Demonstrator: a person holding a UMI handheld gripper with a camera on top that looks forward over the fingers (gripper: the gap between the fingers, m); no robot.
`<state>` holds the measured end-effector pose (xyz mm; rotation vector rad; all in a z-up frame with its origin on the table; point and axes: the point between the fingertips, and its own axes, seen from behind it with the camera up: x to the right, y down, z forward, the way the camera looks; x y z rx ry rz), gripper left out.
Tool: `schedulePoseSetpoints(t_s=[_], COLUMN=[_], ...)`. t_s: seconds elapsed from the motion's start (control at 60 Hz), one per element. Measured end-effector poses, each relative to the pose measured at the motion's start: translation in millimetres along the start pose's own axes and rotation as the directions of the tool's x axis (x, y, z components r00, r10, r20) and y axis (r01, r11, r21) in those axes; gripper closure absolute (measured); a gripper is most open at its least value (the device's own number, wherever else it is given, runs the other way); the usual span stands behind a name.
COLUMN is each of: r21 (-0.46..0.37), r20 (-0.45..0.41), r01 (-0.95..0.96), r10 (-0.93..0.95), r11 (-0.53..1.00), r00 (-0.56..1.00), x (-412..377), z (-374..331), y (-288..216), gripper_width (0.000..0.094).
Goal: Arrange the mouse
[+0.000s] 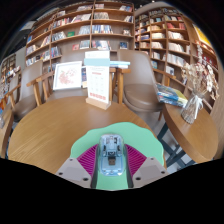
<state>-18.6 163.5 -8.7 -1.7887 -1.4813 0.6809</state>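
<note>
A translucent blue and white mouse (111, 156) sits lengthwise between my gripper's (112, 160) two fingers. The magenta pads (88, 158) close against its two sides, so the gripper is shut on it. A light green mat (112, 131) lies on the round wooden table (60, 125) right under and just ahead of the mouse. I cannot tell whether the mouse rests on the mat or is held just above it.
A white upright sign box (98, 82) stands at the table's far side, with a display board (67, 75) to its left. Chairs and another table with magazines (186, 100) stand to the right. Bookshelves (90, 25) line the back.
</note>
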Motion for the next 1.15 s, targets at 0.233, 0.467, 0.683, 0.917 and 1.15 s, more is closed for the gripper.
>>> schedulePoseSetpoints(t_s=[0.233,0.467,0.683,0.917,1.15], r21=[0.009,0.108,0.128,0.132,0.107], r20=[-0.002,0.009,0.0,0.037,0.055], r01=[-0.011,0.023,0.057,0.07,0.083], r10=[0.011,-0.024,-0.057,-0.076,-0.089], r11=[1.0,0.994,0.99,0.989,0.991], r00=[1.0,1.0,0.998,0.996,0.994], x=[4.1,-11.8,-34.5,-56.5,-65.1], z=[-8.1,-113.6,-229.9,-290.7,-297.5], y=[1.8,-14.9,27.9,75.6,97.1], gripper_width=[0.0069,0.0079,0.0083,0.0082,0.0079])
